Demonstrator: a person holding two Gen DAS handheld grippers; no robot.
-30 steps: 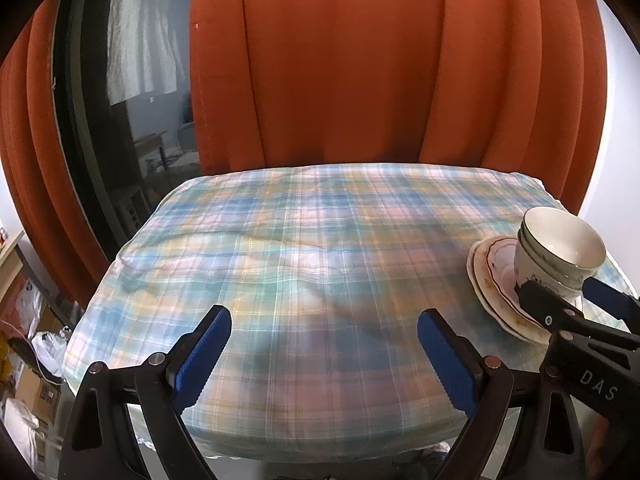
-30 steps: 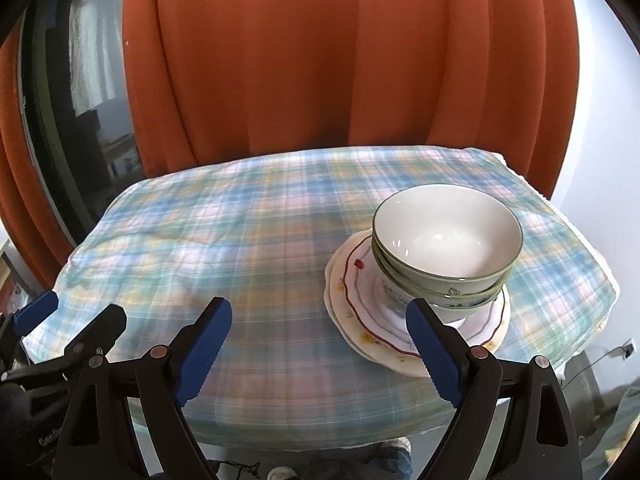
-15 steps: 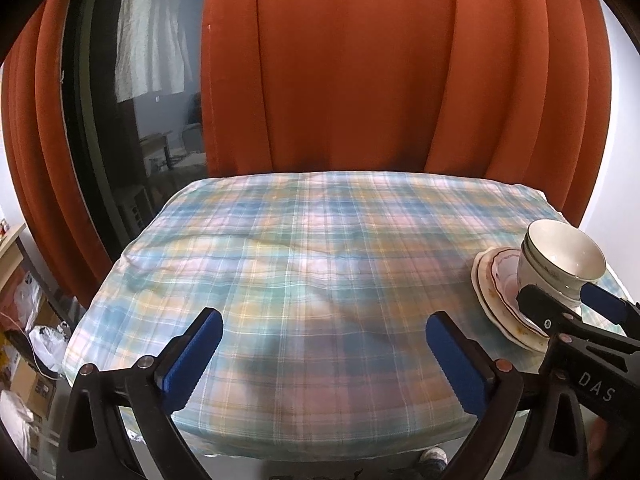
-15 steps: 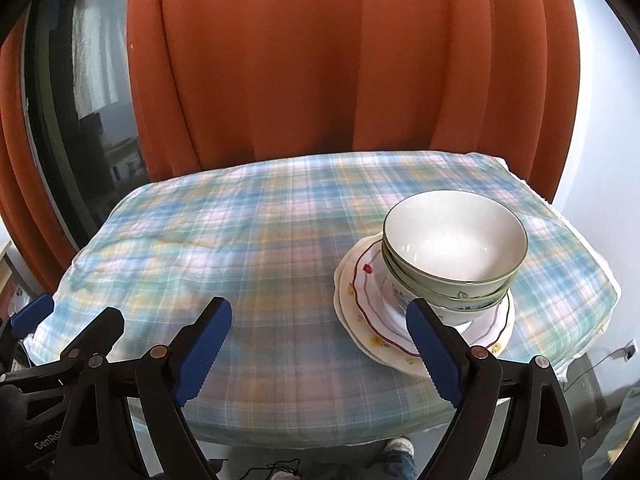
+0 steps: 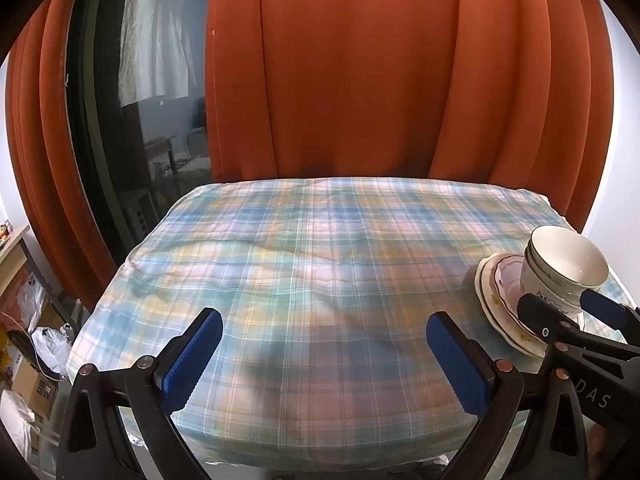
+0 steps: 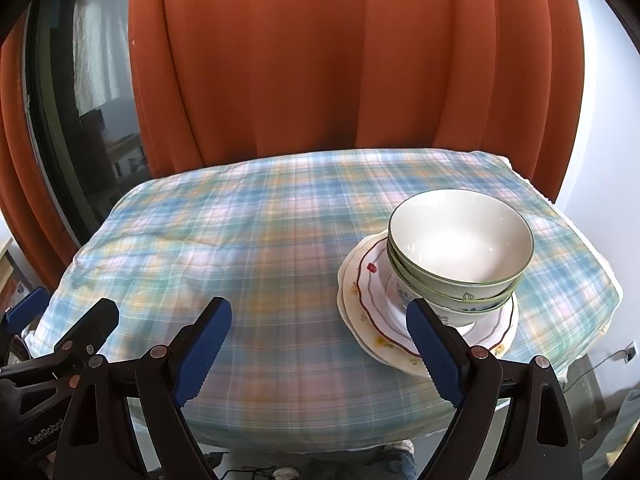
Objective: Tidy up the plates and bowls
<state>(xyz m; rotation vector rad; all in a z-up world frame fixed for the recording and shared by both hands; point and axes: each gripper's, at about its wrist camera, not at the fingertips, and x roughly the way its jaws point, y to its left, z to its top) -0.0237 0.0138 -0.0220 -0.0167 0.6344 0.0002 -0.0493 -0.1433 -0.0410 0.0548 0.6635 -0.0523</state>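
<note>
while the orange curtain (image 5: 360, 72) hangs behind it, the plaid-covered table (image 5: 312, 280) carries one stack near its right side: nested bowls (image 6: 460, 256) sitting on a pile of plates (image 6: 368, 300). the left gripper (image 5: 324, 356) hangs over bare cloth, well apart from the stack, jaws just spread to their widest with nothing between them. the right gripper (image 6: 320, 348) is agape too and empty, its right finger (image 6: 436, 356) just before the plates.
</note>
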